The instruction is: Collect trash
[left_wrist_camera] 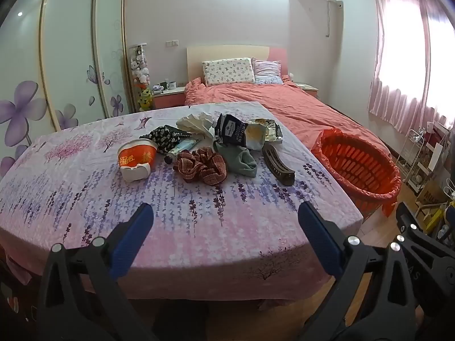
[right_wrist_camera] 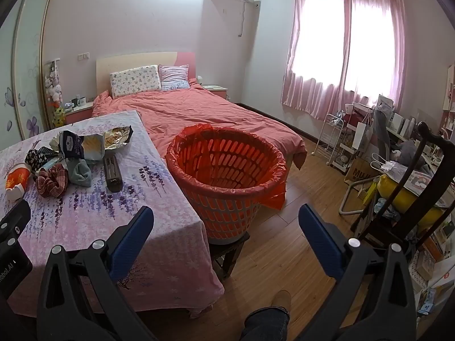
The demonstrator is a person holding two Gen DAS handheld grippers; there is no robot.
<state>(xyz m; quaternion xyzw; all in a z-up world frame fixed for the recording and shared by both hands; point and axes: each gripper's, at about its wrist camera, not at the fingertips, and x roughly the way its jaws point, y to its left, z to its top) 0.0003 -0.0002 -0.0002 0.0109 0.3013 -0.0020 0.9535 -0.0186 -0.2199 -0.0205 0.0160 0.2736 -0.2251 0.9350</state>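
Note:
A pile lies on the lavender-print table (left_wrist_camera: pixel 170 227): an orange paper cup (left_wrist_camera: pixel 136 159) on its side, a dark snack bag (left_wrist_camera: pixel 231 133), an open foil wrapper (left_wrist_camera: pixel 264 133), crumpled white paper (left_wrist_camera: pixel 196 123), a tube (left_wrist_camera: pixel 182 149), a checked scrunchie (left_wrist_camera: pixel 200 167), a green sock (left_wrist_camera: pixel 241 160) and a brown hair clip (left_wrist_camera: pixel 278 164). An orange basket (right_wrist_camera: pixel 227 170) with a red liner stands right of the table (right_wrist_camera: pixel 99 216). My left gripper (left_wrist_camera: pixel 226 221) is open and empty above the table's near part. My right gripper (right_wrist_camera: pixel 226 221) is open and empty, short of the basket.
A bed with a coral cover (right_wrist_camera: pixel 199 113) lies behind the table and basket. The basket rests on a small dark stool (right_wrist_camera: pixel 227 253). A dark chair (right_wrist_camera: pixel 412 193), a white rack (right_wrist_camera: pixel 332 139) and cluttered bags fill the right side. A wardrobe (left_wrist_camera: pixel 71 65) is on the left.

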